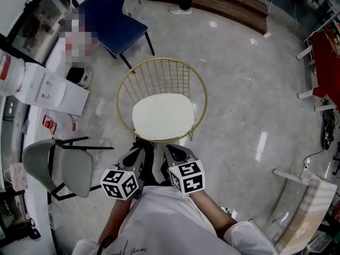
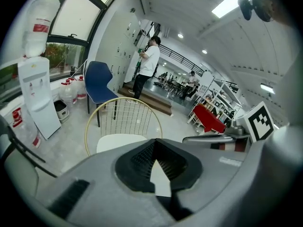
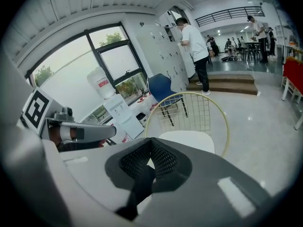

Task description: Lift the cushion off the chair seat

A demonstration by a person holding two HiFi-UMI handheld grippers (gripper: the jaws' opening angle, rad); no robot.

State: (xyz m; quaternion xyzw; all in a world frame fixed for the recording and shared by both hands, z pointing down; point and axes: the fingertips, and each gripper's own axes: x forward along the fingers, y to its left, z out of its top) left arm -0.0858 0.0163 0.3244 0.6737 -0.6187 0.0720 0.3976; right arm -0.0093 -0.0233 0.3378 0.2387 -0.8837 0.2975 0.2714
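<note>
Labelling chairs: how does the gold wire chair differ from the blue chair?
The gold wire chair has an open grid back and round hoop; the blue chair is a solid shell on dark legs. The gold wire chair carries a white cushion; the blue chair's seat is bare. Both stand upright.

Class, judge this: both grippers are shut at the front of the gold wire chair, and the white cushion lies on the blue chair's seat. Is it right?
No. The head view shows the white cushion not on the blue chair but on the gold wire chair. The left gripper and right gripper are shut at its front.
</note>
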